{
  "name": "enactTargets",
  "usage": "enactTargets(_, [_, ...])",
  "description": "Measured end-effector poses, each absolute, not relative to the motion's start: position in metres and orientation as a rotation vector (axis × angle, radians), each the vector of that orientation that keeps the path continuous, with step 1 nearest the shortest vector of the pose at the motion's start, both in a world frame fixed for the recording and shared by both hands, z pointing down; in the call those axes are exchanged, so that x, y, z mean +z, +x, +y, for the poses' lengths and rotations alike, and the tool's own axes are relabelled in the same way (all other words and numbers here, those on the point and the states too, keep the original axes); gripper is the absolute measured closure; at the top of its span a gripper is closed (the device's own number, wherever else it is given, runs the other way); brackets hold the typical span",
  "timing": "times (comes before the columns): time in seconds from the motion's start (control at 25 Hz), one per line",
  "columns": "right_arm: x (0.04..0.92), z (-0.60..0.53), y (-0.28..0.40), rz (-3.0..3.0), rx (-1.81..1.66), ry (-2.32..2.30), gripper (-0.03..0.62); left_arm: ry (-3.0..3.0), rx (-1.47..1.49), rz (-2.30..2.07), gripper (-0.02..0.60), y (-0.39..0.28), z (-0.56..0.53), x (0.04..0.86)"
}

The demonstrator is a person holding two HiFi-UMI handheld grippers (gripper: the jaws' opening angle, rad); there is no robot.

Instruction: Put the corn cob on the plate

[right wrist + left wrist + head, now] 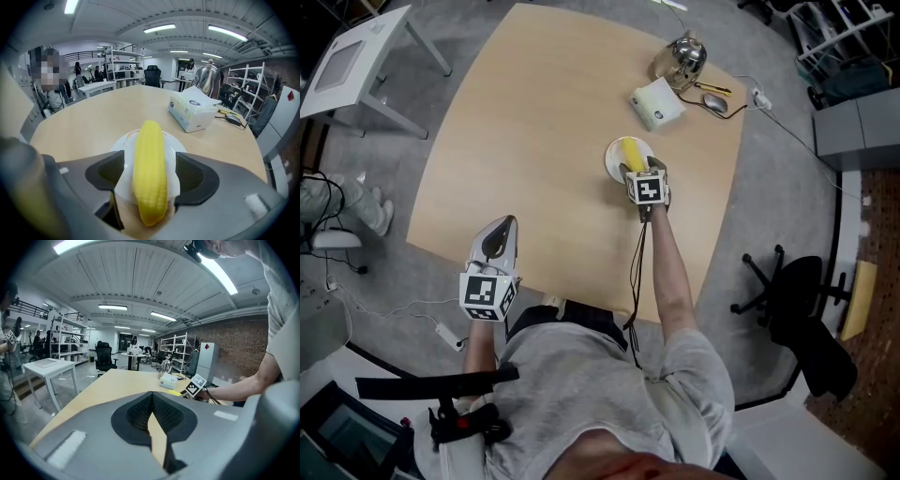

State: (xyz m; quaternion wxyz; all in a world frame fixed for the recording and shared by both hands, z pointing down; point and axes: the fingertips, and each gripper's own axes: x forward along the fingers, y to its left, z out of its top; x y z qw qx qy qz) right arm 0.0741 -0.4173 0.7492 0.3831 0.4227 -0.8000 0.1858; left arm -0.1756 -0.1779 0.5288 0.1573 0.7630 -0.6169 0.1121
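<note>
Corn cob, plump and yellow, lies on the round white plate, your right gripper jaws spread clear either side of it, left gripper jaws pressed together.

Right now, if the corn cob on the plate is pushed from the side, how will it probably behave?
The corn cob is round and long, so it would likely roll sideways. Its near end seems to reach past the rim of the white plate, so it may tip off. It looks smooth and glossy, perhaps slippery and light.
</note>
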Motion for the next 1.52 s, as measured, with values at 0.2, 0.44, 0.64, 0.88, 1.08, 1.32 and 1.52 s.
enactTargets(0.2, [0.736,-0.415,0.076,-2.053,0.466,1.094,0.246,2.196,0.317,-1.767,0.561,-0.173,-0.173,0.520])
enactTargets(0.44, [0.714,-0.400,0.083,-2.079,0.447,1.104,0.246,2.218,0.315,-1.773,0.561,-0.162,-0.161,0.506])
enactTargets(0.64, [0.708,-0.406,0.081,-2.095,0.442,1.130,0.247,2.239,0.305,-1.763,0.561,-0.164,-0.172,0.509])
enactTargets(0.88, [0.685,-0.396,0.087,-2.143,0.440,1.172,0.256,2.270,0.297,-1.753,0.561,-0.156,-0.169,0.502])
enactTargets(1.08, [0.667,-0.388,0.093,-2.179,0.438,1.224,0.256,2.295,0.293,-1.739,0.561,-0.150,-0.169,0.500])
enactTargets(1.32, [0.645,-0.372,0.098,-2.223,0.441,1.285,0.258,2.319,0.288,-1.722,0.561,-0.147,-0.169,0.498])
enactTargets(1.52, [0.622,-0.352,0.101,-2.270,0.447,1.329,0.263,2.356,0.281,-1.696,0.563,-0.137,-0.164,0.491])
